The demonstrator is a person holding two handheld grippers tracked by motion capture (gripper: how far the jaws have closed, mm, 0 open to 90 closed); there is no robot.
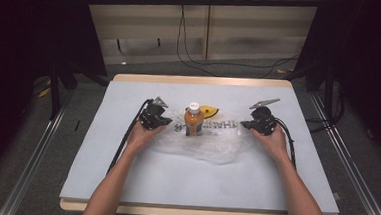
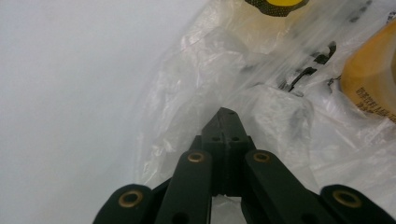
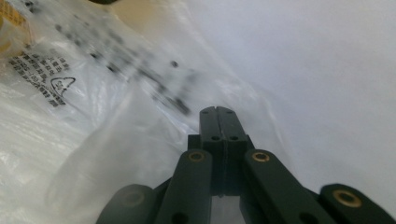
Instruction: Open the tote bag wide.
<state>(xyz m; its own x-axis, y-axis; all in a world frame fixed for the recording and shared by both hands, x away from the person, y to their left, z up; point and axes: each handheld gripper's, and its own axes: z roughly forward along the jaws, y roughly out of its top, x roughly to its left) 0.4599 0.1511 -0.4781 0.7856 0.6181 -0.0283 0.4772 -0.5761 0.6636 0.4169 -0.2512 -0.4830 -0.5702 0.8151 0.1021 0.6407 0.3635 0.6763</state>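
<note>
The table [image 1: 123, 183], covered in pale grey, is carrying everything. A clear plastic bag [image 1: 211, 146] with black print is lying crumpled across its middle. An orange bottle [image 1: 193, 121] with a white cap is standing upright on the bag, and a yellow and black thing [image 1: 208, 110] is lying just behind it. The left gripper [image 1: 165, 120] is sitting at the bag's left edge, its jaws pressed together; in the left gripper view their tips [image 2: 226, 114] are lying against the crinkled plastic, though whether they are pinching it I cannot tell. The right gripper [image 1: 245, 124] is sitting at the bag's right edge, jaws likewise together, tips [image 3: 217, 112] over the film.
</note>
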